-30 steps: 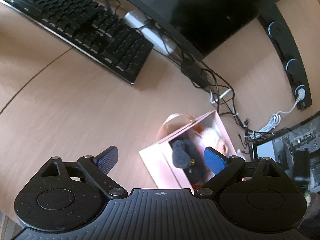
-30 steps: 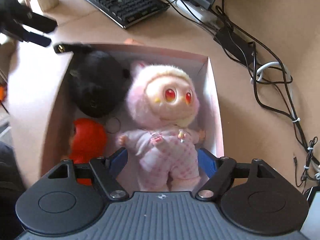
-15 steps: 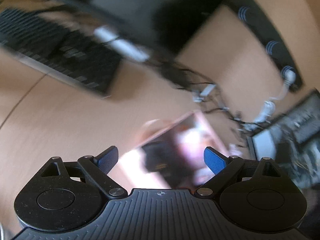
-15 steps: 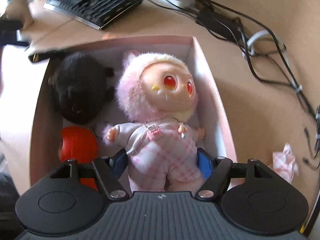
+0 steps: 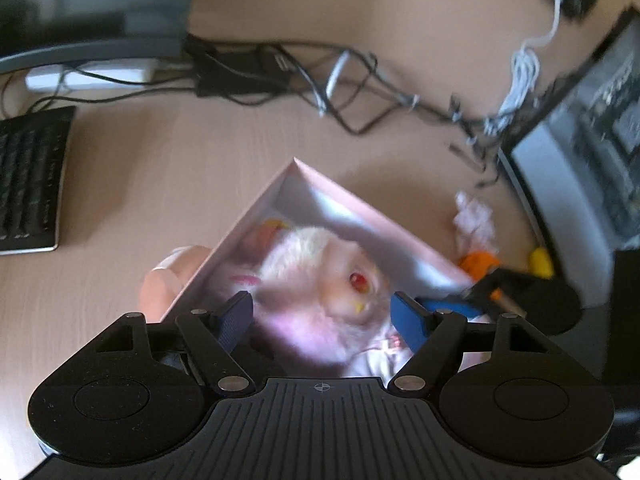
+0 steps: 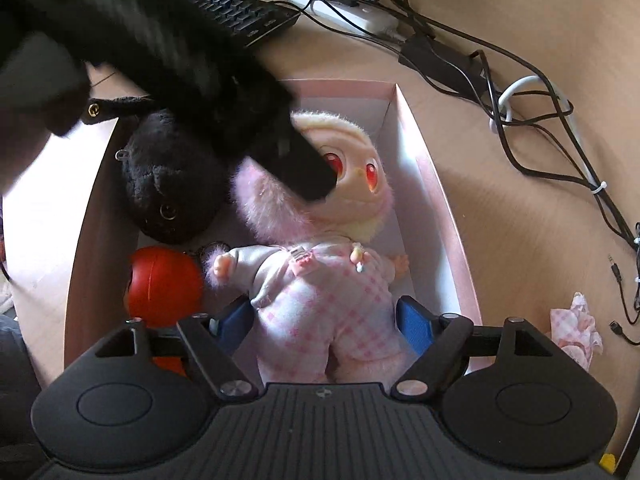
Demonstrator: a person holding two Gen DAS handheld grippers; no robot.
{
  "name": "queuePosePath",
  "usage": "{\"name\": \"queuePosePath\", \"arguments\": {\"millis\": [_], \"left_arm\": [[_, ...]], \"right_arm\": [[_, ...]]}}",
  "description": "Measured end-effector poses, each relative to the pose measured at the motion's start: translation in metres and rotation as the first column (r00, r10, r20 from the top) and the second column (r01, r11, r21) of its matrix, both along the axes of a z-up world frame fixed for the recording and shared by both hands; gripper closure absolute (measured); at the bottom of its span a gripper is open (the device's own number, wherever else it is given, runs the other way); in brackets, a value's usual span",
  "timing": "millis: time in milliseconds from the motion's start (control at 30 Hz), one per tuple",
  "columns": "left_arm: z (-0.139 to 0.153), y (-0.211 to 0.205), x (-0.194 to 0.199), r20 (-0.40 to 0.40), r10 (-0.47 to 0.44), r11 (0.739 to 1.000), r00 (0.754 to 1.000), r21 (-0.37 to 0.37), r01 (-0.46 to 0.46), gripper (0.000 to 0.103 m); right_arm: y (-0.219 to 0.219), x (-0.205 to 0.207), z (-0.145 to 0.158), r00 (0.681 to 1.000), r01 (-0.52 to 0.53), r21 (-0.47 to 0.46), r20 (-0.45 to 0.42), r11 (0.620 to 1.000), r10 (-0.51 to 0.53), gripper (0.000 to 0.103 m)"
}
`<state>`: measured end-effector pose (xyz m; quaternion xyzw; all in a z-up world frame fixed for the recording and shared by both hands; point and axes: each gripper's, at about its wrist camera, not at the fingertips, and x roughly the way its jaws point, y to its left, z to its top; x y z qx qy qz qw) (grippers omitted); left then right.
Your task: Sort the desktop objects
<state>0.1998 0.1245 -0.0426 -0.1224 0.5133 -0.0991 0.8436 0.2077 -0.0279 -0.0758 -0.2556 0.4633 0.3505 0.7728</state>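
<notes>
Pink-furred doll (image 6: 320,248) in pink box (image 6: 436,184): right gripper (image 6: 324,318) fingers parted astride its body, left gripper (image 5: 322,314) spread over its head. Close gently, lift straight.

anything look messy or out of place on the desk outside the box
Yes. A crumpled pink-white tissue lies loose on the desk right of the pink box. Behind the box, black and white cables sprawl in a tangle. The toys in the box look fine.
</notes>
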Motion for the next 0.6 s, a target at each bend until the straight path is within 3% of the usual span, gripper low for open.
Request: {"name": "queuePosePath", "arguments": {"millis": [300, 367, 400, 533, 600], "left_arm": [[-0.019, -0.016, 0.016, -0.033, -0.062, 0.997, 0.998, 0.038, 0.064, 0.013], [-0.016, -0.018, 0.016, -0.014, -0.064, 0.997, 0.998, 0.045, 0.064, 0.018], [-0.014, -0.02, 0.016, -0.003, -0.064, 0.997, 0.998, 0.049, 0.064, 0.028], [0.004, -0.026, 0.002, 0.112, -0.148, 0.986, 0.983, 0.087, 0.139, 0.034], [0.002, -0.027, 0.002, 0.107, -0.164, 0.983, 0.981, 0.099, 0.153, 0.034]], "right_arm": [[0.004, 0.007, -0.003, 0.999, -0.033, 0.007, -0.011, 0.999, 0.033, 0.018], [0.005, 0.0, 0.001, 0.999, -0.051, -0.002, 0.011, 0.999, 0.051, 0.031], [0.006, -0.002, 0.003, 0.997, -0.067, -0.015, 0.029, 0.998, 0.067, 0.032], [0.011, -0.024, 0.018, 0.974, -0.159, -0.098, 0.148, 0.982, 0.172, 0.038], [0.012, -0.029, 0.016, 0.968, -0.169, -0.125, 0.166, 0.978, 0.188, 0.038]]}}
